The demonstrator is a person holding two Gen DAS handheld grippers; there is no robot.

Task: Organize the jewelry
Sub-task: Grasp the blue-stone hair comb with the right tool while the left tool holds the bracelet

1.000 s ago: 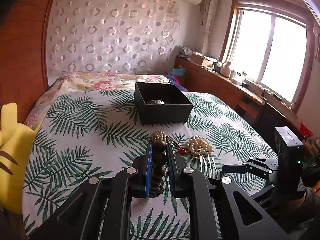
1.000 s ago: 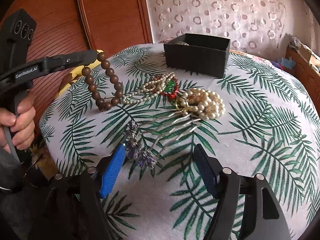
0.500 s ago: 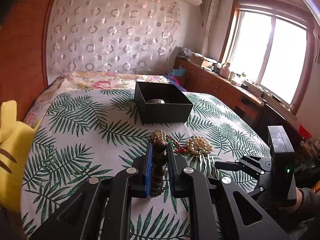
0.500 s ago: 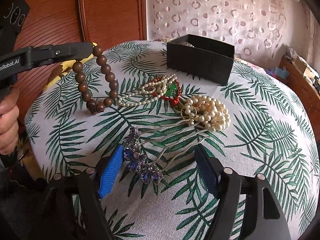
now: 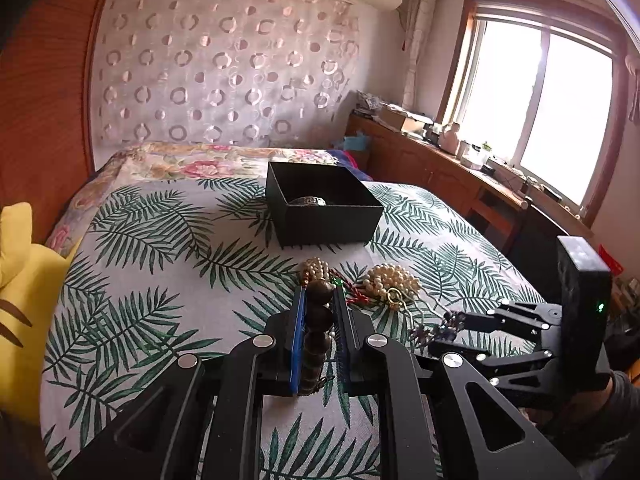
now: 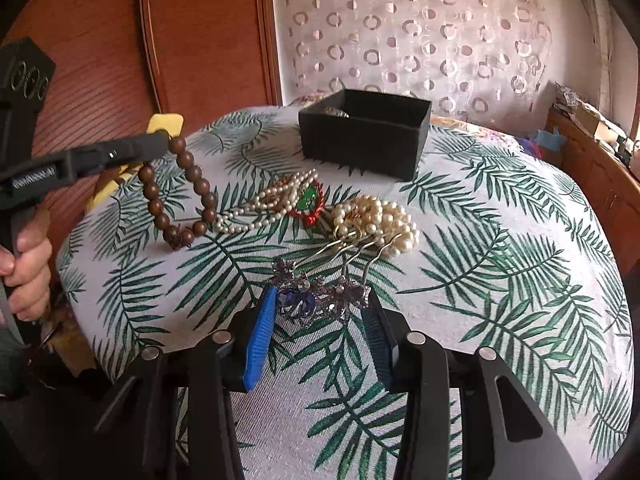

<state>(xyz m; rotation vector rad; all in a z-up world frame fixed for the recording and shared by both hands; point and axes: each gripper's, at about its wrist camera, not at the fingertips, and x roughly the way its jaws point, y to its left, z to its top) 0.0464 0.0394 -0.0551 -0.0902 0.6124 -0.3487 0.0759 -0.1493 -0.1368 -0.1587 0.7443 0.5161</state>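
My left gripper (image 5: pixel 318 294) is shut on a brown wooden bead bracelet (image 5: pixel 319 320), which hangs from it above the cloth in the right wrist view (image 6: pixel 180 196). My right gripper (image 6: pixel 320 304) is open, its fingers either side of the purple jewelled hair comb (image 6: pixel 316 292) lying on the cloth. A black open box (image 5: pixel 320 208) with a silver piece inside stands further back; it also shows in the right wrist view (image 6: pixel 364 132). A pearl strand with a red and green piece (image 6: pixel 288 200) and a pearl cluster (image 6: pixel 376 220) lie between the box and the comb.
The jewelry lies on a leaf-print cloth (image 6: pixel 500 280) over a bed. A yellow cushion (image 5: pixel 20 280) sits at the left edge. A wooden headboard (image 6: pixel 120 60) stands behind the left gripper. A cabinet (image 5: pixel 440 160) runs under the window on the right.
My right gripper has moved forward to the hair comb, and its fingers now flank the jewelled head. My left gripper still holds the bracelet and has shifted slightly.
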